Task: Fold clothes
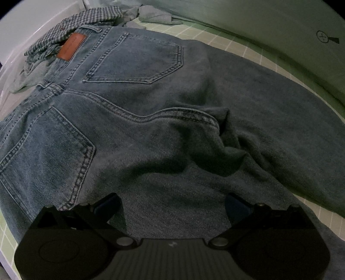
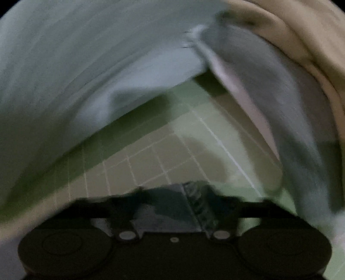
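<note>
Blue jeans [image 1: 163, 112] lie spread, back side up, on a green grid sheet [image 1: 217, 41], with two back pockets and a brown leather patch [image 1: 72, 46] showing. My left gripper [image 1: 172, 204] hovers just over the denim below the seat seam, open, with nothing between its fingers [image 1: 108, 204]. The right wrist view is motion-blurred. There my right gripper [image 2: 185, 200] is shut on a dark fold of denim [image 2: 172, 206] with a stitched seam, lifted above the green grid sheet [image 2: 151, 155].
A checked garment [image 1: 71, 28] and pale grey-blue clothes [image 1: 151, 14] are heaped beyond the waistband. A white cloth with a printed mark [image 1: 280, 32] lies at the right. In the right wrist view, white fabric [image 2: 86, 53], grey fabric [image 2: 280, 97] and beige fabric [image 2: 312, 43] surround the sheet.
</note>
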